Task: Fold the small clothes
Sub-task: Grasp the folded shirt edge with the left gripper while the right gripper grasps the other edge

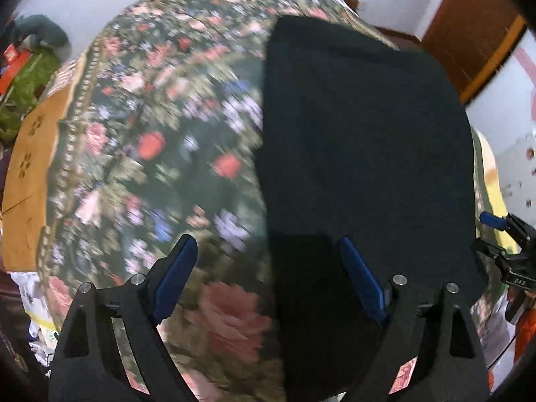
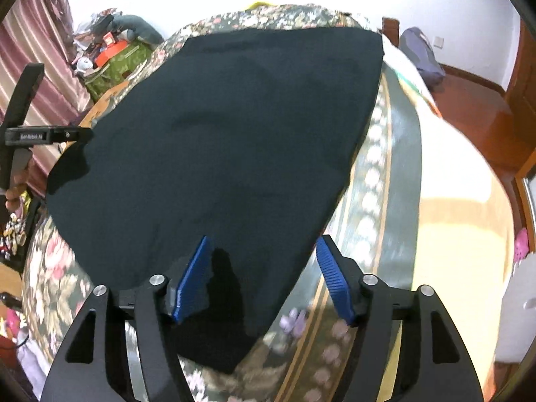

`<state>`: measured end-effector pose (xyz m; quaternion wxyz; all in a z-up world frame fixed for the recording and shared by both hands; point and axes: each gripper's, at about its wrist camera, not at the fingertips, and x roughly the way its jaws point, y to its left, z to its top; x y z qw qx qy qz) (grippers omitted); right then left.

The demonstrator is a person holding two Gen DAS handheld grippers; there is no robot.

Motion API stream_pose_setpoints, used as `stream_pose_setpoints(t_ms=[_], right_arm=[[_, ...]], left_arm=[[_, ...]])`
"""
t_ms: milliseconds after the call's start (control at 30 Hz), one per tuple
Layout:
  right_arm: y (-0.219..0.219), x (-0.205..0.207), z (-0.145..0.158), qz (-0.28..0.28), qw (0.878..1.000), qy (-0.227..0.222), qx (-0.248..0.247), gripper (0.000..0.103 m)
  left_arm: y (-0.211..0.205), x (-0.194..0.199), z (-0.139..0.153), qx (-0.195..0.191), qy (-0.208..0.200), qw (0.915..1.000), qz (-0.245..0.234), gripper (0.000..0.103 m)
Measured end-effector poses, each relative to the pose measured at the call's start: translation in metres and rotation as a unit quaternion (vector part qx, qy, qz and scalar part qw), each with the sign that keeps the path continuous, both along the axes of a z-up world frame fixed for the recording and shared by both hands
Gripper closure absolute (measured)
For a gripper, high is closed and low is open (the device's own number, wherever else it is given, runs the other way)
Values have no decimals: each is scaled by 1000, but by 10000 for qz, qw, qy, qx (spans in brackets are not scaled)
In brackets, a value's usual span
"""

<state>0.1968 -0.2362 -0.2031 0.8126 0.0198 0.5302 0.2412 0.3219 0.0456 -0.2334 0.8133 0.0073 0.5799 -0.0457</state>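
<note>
A dark navy garment (image 1: 361, 154) lies flat on a floral bedspread (image 1: 160, 154); it also shows in the right wrist view (image 2: 217, 140). My left gripper (image 1: 268, 248) is open above the garment's near left edge, its right finger over the cloth and its left finger over the bedspread. My right gripper (image 2: 263, 246) is open above the garment's near right corner, holding nothing. The right gripper also shows at the right edge of the left wrist view (image 1: 502, 244). The left gripper's body shows at the left of the right wrist view (image 2: 40, 134).
The bedspread (image 2: 385, 167) covers a bed with a wooden frame (image 1: 30, 174) at the left. Clutter and a green bag (image 2: 120, 60) sit beyond the bed's far left. A wooden door (image 1: 469, 33) and reddish floor (image 2: 475, 107) are at the right.
</note>
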Motion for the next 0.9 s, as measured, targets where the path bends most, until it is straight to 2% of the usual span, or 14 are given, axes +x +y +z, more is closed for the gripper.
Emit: stream_pose_setpoints(t_ms=[100, 200, 233, 267, 300, 333, 367, 467, 600, 800, 900], right_arm=[[1, -4, -8, -63, 9998, 192, 73, 40], [-2, -1, -10, -244, 9988, 297, 289, 40], [-3, 1, -10, -284, 9985, 319, 334, 40], [-3, 3, -10, -313, 9983, 326, 367, 40], [-2, 4, -10, -322, 9982, 332, 386, 40], [-1, 4, -9, -309, 9982, 326, 388, 40], [0, 5, -9, -291, 9983, 317, 392, 40], [5, 6, -8, -238, 9982, 345, 430, 40], [18, 3, -8, -82, 9981, 330, 506, 40], [42, -2, 0, 231, 9980, 211, 558, 40], [52, -6, 4, 363, 9980, 159, 492, 40]], left_arm=[[-11, 5, -7, -122, -54, 9999, 39, 18], [-20, 17, -7, -89, -240, 9996, 101, 32], [-23, 23, -5, -104, -297, 9994, 129, 44], [-23, 27, -4, -92, -347, 9992, 178, 63], [-22, 31, -4, -15, -385, 9990, 247, 69], [-21, 34, -3, -22, -394, 9988, 273, 83], [-18, 35, -2, -84, -440, 9986, 266, 91], [-7, 28, -1, -188, -521, 9980, 311, 94], [12, 2, 3, -66, -653, 9967, 484, 94], [51, -48, 7, -146, -437, 9956, 812, 94], [57, -72, 9, -118, -403, 9966, 714, 94]])
